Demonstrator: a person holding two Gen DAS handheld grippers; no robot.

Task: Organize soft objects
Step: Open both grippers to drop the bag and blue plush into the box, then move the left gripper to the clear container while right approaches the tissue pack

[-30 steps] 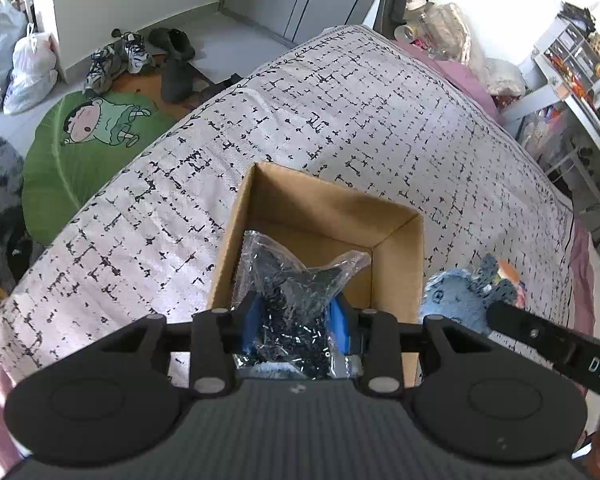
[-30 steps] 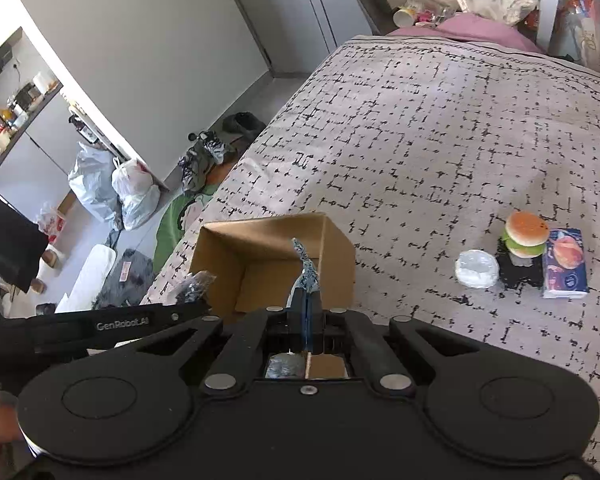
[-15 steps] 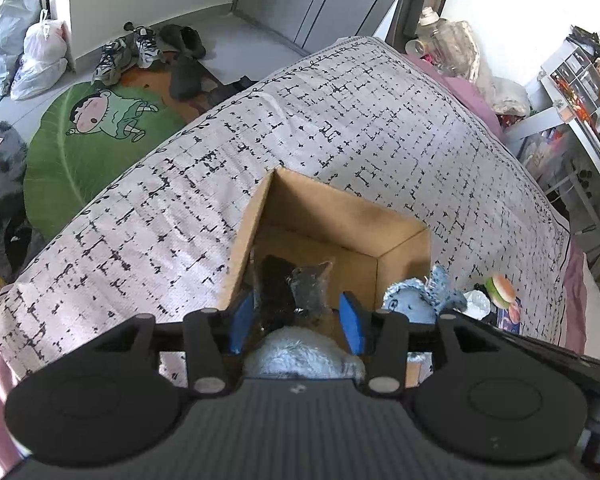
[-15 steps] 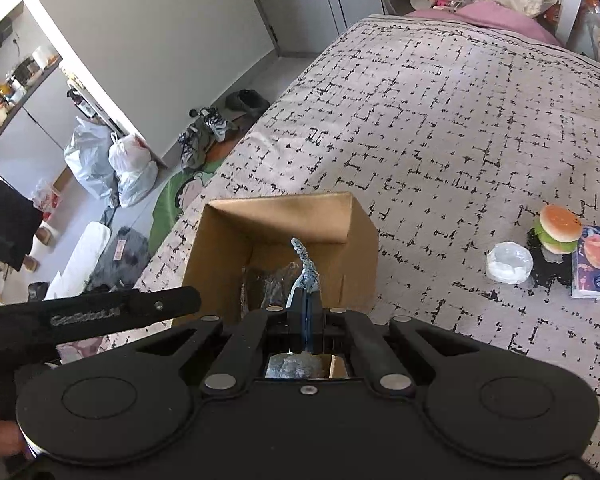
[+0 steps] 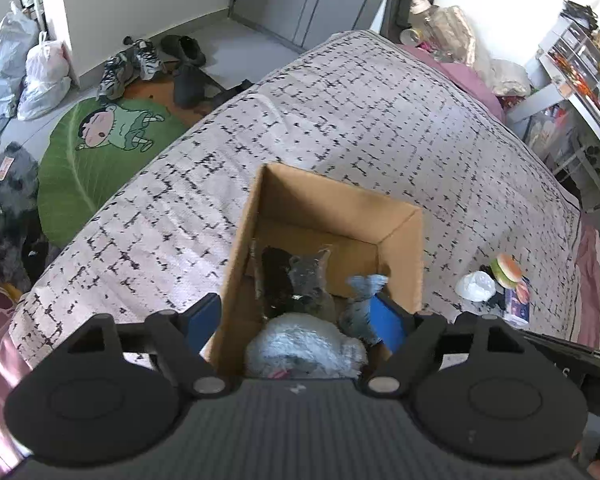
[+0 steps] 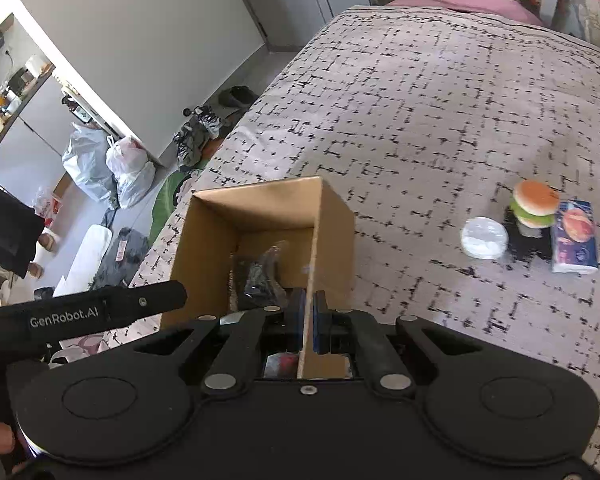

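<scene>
An open cardboard box (image 5: 400,248) (image 6: 256,204) stands on the patterned bed cover. Inside lie a black item in a clear bag (image 5: 280,276) (image 6: 260,276), a blue-grey plush (image 5: 360,304) and a pale fluffy plush (image 5: 304,344). My left gripper (image 5: 296,320) hangs over the box with its jaws opening wide. One pad is outside the left wall, the other inside by the right wall, and neither presses on anything. My right gripper (image 6: 308,320) is over the box's right wall, its jaws opening a crack with only the wall's edge showing in the gap.
To the right of the box on the bed lie a burger toy (image 6: 534,204), a white bundle in plastic (image 6: 484,237) and a tissue pack (image 6: 574,236). Left of the bed, the floor holds a green mat (image 5: 96,152), shoes and bags. Shelves stand at the far right.
The left jaws have spread and let go of the bagged black item, which now lies in the box. The blue plush has left the right pads and lies in the box too.
</scene>
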